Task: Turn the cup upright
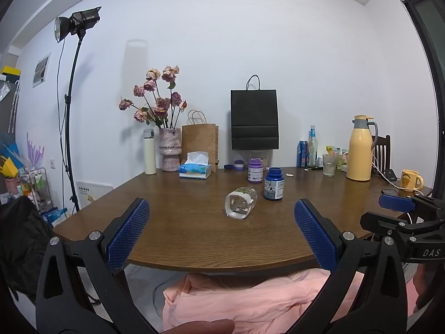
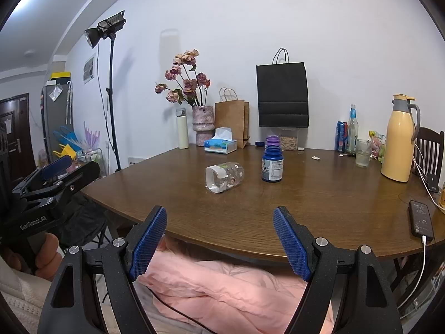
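A clear glass cup [image 1: 240,202] with a printed pattern lies on its side on the brown wooden table [image 1: 180,222], its base towards me. The right wrist view has the same cup [image 2: 224,177] at mid table, left of a blue bottle. My left gripper [image 1: 221,211] hangs open at the table's near edge, short of the cup, nothing between its blue pads. My right gripper [image 2: 219,220] is open too, held over the near edge with the cup ahead and apart. Each gripper appears at the side of the other's view.
A blue bottle [image 1: 274,184] stands just right of the cup, a purple jar [image 1: 255,170] behind it. Along the back stand a tissue box [image 1: 195,169], vase of flowers [image 1: 169,150], paper bags, a yellow thermos jug [image 1: 360,149] and a glass. A phone [image 2: 420,218] charges at right. Pink fabric lies below the edge.
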Available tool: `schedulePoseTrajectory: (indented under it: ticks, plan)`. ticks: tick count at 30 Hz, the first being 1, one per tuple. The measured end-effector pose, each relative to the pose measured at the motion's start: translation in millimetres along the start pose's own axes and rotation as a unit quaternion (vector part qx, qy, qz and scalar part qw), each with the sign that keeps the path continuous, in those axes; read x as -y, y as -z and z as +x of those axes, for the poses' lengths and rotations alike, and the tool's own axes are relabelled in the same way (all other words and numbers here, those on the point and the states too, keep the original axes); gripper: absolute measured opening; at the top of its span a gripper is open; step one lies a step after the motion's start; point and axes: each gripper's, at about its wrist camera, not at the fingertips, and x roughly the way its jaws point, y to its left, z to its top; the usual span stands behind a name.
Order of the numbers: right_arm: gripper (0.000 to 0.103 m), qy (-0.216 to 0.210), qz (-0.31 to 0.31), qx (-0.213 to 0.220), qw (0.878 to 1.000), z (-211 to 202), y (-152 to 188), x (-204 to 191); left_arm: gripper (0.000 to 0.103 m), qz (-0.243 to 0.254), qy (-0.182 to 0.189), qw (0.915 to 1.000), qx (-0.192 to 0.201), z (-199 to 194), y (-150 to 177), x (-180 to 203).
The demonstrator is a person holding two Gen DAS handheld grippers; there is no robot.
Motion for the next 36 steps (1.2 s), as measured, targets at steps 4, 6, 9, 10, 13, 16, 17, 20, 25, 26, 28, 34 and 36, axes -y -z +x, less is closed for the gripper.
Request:
schedulePoseTrajectory:
  ticks: [4,6,9,10,13,16,17,20,25,26,28,34,36]
  plan:
    - [0.084,0.003,0.005,-0.002,1.000,-0.1,-1.9,3.0,0.103,0.000,0.000,1.0000,0.000,0.0,0.1,0.0]
    - [0.084,0.003,0.005,-0.002,1.000,0.0,-1.9,2.7,0.103,0.000,0.000,1.0000,0.000,-0.1,0.2,0.3]
    - [0.084,0.003,0.004,-0.002,1.000,-0.5,-2.2,3.1,0.103,0.000,0.000,1.0000,0.000,0.0,0.1,-0.3]
    - [0.084,0.003,0.004,-0.002,1.000,0.2,-1.5,2.9,0.103,0.000,0.000,1.0000,0.000,0.0,0.1,-0.4]
    - [0.084,0.003,0.004,-0.002,1.000,0.7,-1.4,3.1,0.103,0.000,0.000,1.0000,0.000,0.0,0.2,-0.2]
    - [0.084,0.003,0.004,-0.002,1.000,0.5,-1.4,3.0,0.103,0.000,0.000,1.0000,0.000,-0.1,0.1,0.1]
    - [0.084,0.003,0.004,-0.002,1.000,0.5,-1.5,3.3,0.103,0.000,0.000,1.0000,0.000,0.0,0.1,0.2]
    - [0.084,0.003,0.004,-0.002,1.000,0.7,-1.4,3.0,0.103,0.000,0.000,1.0000,0.000,-0.2,0.1,0.3]
    - [0.084,0.003,0.004,-0.002,1.000,0.7,-1.4,2.9,0.103,0.000,0.000,1.0000,0.000,0.0,0.2,0.3]
    - [0.084,0.003,0.004,-0.002,1.000,0.7,-1.3,3.2,0.103,0.000,0.000,1.0000,0.000,-0.1,0.1,0.3]
    - [0.084,0.003,0.004,-0.002,1.000,0.6,-1.3,2.8,0.103,0.000,0.000,1.0000,0.000,0.1,0.1,0.6]
    - [0.084,0.003,0.004,-0.003,1.000,1.4,-0.5,2.4,0.103,0.000,0.000,1.0000,0.000,0.0,0.1,1.1]
    - [0.084,0.003,0.004,-0.002,1.000,1.1,-0.6,2.8,0.103,0.000,-0.004,1.0000,0.002,-0.7,0.1,0.8]
